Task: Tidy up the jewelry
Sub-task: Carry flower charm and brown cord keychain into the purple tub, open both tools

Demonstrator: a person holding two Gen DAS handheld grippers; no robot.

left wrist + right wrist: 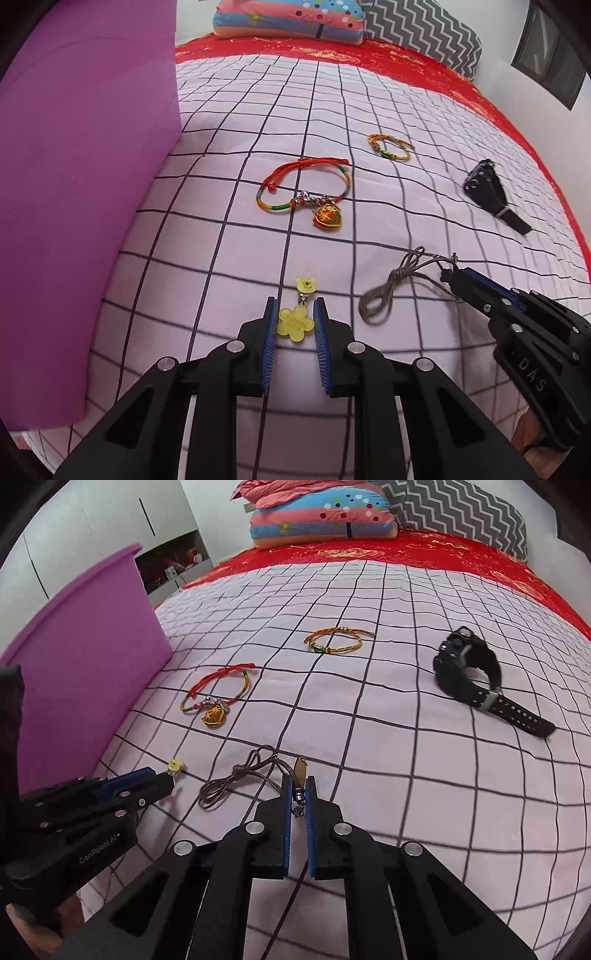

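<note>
My left gripper (pixel 295 314) has its pads around a yellow flower charm (pixel 294 324) with a small yellow bear head (pixel 305 285) on the checked bedspread; the pads touch or nearly touch it. It also shows in the right wrist view (pixel 162 775). My right gripper (pixel 298 782) is shut on the pendant (pixel 300 775) of a brown cord necklace (pixel 236 782), whose cord lies looped on the bed (pixel 388 295). A red-green bracelet with an orange heart charm (pixel 306 192), a thin orange braided bracelet (pixel 389 147) and a black watch (pixel 476 679) lie farther back.
A tall purple box (pixel 85 184) stands at the left, close to my left gripper; it also shows in the right wrist view (pixel 85 675). Pillows (pixel 321 517) and a red cover (pixel 424 554) lie at the far end of the bed.
</note>
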